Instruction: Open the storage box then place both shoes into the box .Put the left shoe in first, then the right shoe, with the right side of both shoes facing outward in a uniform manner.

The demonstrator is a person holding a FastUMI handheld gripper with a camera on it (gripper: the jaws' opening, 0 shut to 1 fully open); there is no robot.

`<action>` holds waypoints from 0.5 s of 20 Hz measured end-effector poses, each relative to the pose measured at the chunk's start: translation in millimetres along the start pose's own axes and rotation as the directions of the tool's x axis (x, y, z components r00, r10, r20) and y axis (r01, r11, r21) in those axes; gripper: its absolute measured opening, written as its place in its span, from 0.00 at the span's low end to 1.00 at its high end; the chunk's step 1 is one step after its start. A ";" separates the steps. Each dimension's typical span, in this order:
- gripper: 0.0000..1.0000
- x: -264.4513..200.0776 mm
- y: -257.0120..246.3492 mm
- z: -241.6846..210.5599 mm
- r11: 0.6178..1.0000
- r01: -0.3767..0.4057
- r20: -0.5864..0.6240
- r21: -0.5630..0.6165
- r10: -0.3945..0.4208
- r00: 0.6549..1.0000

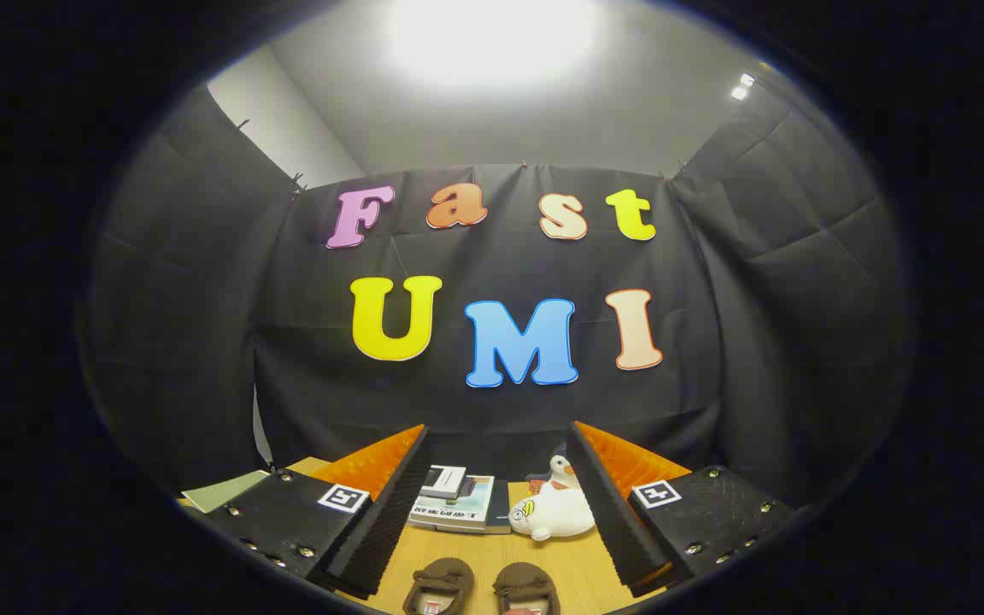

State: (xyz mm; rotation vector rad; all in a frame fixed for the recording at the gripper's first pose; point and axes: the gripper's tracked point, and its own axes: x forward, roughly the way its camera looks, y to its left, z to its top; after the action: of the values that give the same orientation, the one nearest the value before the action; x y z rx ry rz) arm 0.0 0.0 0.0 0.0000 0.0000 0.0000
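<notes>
Two brown shoes [481, 588] lie side by side on the wooden table [582, 564], low between the fingers of the gripper [492, 504], which is spread wide and holds nothing. Beyond them sit a stack of books [456, 504] with unreadable cover print and white plush ducks [553, 509].

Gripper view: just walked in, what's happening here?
A person's handheld gripper hangs open above a light wooden table, its fingers spread wide and holding nothing. A pair of brown fuzzy slippers lies side by side between the fingers, untouched. Beyond them are a stack of books and a white plush duck by the black cloth wall. No shoe has been picked up yet.
</notes>
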 end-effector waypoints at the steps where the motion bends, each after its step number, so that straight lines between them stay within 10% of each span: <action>1: 0.96 -0.3 -1.1 -2.2 1.000 0.001 -0.005 0.008 -0.001 1.000; 10: 0.96 -1.6 -1.1 -5.3 1.000 -0.006 -0.015 0.019 0.006 1.000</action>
State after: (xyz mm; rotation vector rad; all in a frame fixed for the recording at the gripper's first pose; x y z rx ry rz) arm -1.6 -1.1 -5.3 0.0192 0.0155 0.0057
